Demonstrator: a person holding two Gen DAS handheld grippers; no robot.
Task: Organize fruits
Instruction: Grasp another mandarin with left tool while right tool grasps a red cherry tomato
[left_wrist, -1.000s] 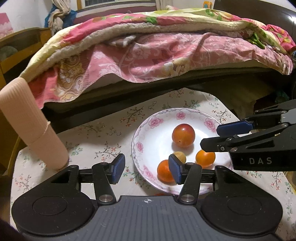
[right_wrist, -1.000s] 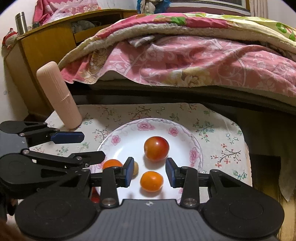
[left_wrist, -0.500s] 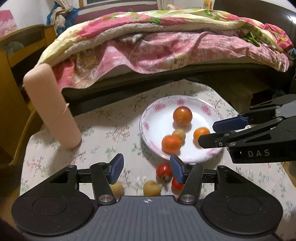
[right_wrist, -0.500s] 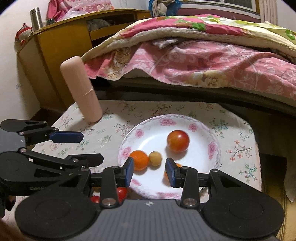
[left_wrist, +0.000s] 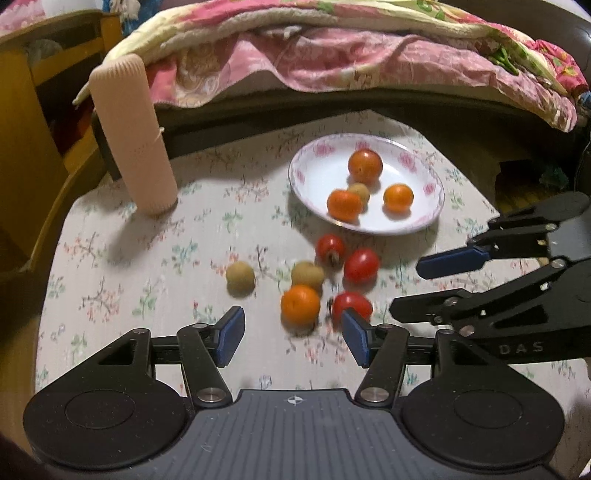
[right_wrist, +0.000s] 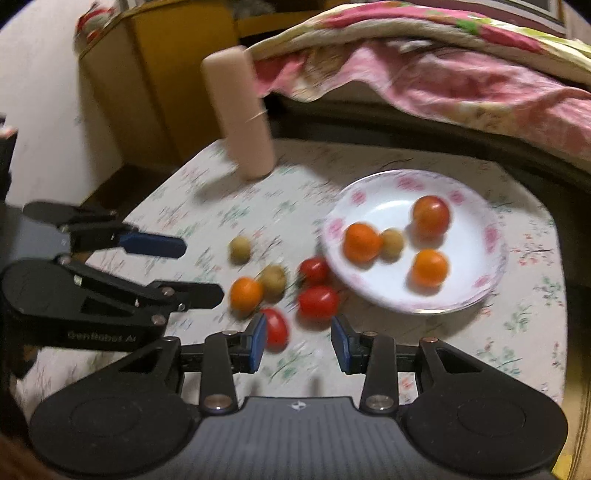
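Floral-clothed table (left_wrist: 155, 258): six loose fruits beside white floral-rimmed plate (left_wrist: 317, 181). Left tool (left_wrist: 291, 330) widening, empty; right tool (right_wrist: 297, 339) released, empty.

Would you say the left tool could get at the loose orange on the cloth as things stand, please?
Probably yes. The left tool is open and empty, with the orange just ahead of its gap. A red tomato and a brown fruit crowd it and may be nudged.

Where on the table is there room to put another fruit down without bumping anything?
The tablecloth is bare between the pink cylinder and the lone tan fruit, and nearer, left of the left gripper. It is crowded beside the plate, where the orange fruit and red tomatoes cluster.
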